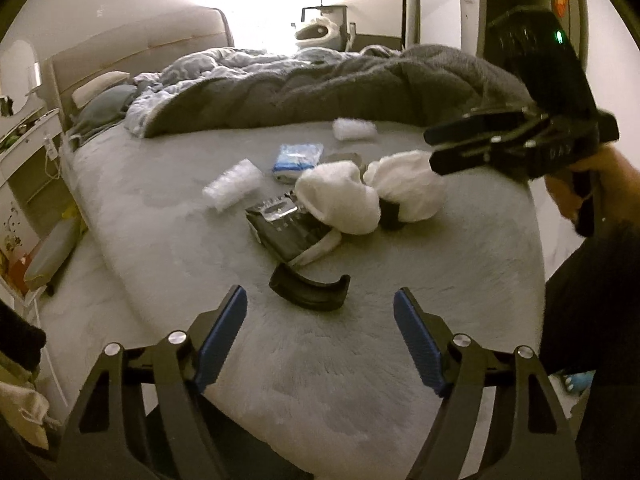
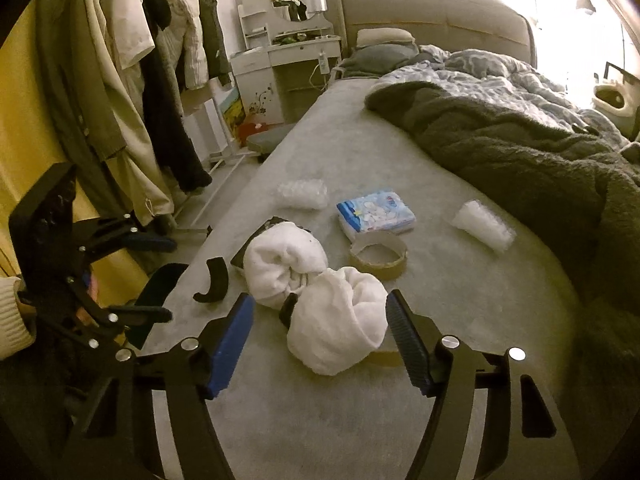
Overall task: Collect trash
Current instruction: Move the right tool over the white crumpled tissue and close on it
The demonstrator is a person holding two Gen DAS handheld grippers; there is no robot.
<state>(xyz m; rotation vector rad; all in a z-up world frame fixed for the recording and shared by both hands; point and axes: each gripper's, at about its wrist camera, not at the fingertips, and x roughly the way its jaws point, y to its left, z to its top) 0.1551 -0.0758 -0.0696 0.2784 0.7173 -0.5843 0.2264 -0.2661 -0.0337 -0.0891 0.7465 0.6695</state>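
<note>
Trash lies on the grey bed (image 1: 360,360): a curved black plastic piece (image 1: 308,289) (image 2: 213,280), a black foil wrapper (image 1: 286,226), two bubble-wrap rolls (image 1: 233,185) (image 1: 354,128), a blue tissue pack (image 1: 298,157) (image 2: 376,213), a tape roll (image 2: 378,258) and two rolled white cloths (image 1: 340,202) (image 2: 334,320). My left gripper (image 1: 320,316) is open, just short of the black piece. My right gripper (image 2: 320,328) is open, its fingers either side of the nearer white cloth; it shows in the left wrist view (image 1: 432,148).
A dark grey blanket (image 1: 360,84) and a patterned duvet (image 2: 500,72) are heaped on the far half of the bed. A clothes rack (image 2: 140,80) and a white dressing table (image 2: 288,52) stand beside the bed. A chair (image 1: 324,28) is beyond it.
</note>
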